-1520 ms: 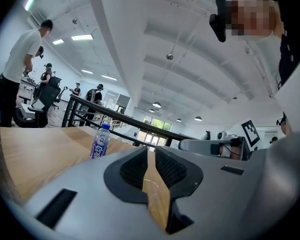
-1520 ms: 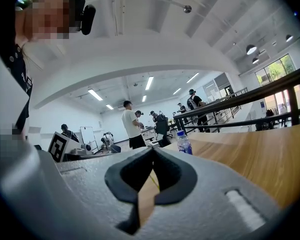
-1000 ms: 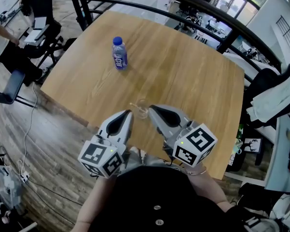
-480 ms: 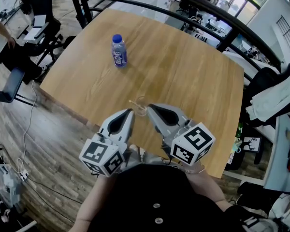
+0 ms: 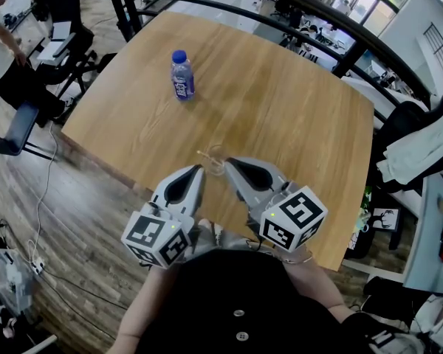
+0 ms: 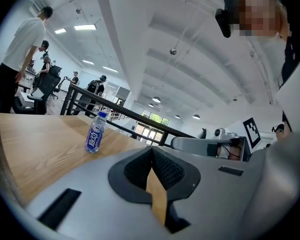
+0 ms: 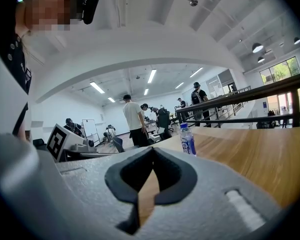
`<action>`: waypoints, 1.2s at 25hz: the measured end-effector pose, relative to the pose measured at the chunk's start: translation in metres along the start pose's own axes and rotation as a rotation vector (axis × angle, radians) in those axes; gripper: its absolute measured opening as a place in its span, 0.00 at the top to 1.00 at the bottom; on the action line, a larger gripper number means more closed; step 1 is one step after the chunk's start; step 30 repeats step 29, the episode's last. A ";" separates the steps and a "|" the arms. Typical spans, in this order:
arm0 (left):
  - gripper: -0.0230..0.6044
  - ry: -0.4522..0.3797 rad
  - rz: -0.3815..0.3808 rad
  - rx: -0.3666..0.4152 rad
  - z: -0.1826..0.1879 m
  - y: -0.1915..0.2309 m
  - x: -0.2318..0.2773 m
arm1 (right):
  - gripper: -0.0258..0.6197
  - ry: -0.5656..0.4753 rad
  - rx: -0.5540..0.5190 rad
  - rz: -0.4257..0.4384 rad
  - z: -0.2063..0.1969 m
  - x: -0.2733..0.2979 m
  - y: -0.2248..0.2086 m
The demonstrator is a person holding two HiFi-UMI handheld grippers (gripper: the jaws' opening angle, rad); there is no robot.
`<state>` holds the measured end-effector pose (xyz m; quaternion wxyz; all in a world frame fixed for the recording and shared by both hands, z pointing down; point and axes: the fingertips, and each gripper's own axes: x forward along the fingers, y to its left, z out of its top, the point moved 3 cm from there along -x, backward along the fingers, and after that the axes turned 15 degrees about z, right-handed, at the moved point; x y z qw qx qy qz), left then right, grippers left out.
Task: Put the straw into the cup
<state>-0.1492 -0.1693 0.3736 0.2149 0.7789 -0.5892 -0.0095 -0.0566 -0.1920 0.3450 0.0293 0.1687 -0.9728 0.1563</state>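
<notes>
Head view is showing the wooden table [image 5: 295,102] with a blue-labelled water bottle [image 5: 181,77] standing far back on the left, well apart from everything else. Nearer the person, the left gripper [image 5: 197,171] is hovering over the table's near edge with its jaws pressed together on nothing. Its own view is showing the pads meeting, with only wood grain in the gap below them. Just beyond its tip, a thin pale straw [image 5: 204,155] is lying slanted at the clear cup [image 5: 218,159]. The right gripper [image 5: 228,163] is sitting just beside that cup on the other side, its jaws likewise closed and empty.

The straw is looking very light, thin and easy to crush, so a gentle pinch across its middle or upper part is probably going to suit it. It is likely to be rolling away if nudged. The cup is looking light and smooth-walled, so a sideways push is risking a tip or a slide.

Whether the straw is resting inside the cup, across its rim, or on the table beside it is too faint to tell. Neither gripper view is catching the cup or straw, both being hidden below the gripper bodies.
</notes>
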 end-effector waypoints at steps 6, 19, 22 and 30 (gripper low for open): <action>0.93 0.004 0.001 0.004 -0.001 -0.001 0.000 | 0.96 0.012 -0.009 -0.002 -0.002 0.001 0.001; 0.93 0.026 0.017 0.003 -0.005 -0.001 0.000 | 0.96 0.016 -0.004 -0.010 -0.004 -0.003 -0.001; 0.93 0.032 0.012 0.003 -0.008 -0.003 -0.001 | 0.96 0.017 -0.003 -0.006 -0.005 -0.002 0.001; 0.93 0.048 0.014 -0.006 -0.014 -0.005 0.000 | 0.96 0.028 0.006 0.003 -0.010 -0.005 0.000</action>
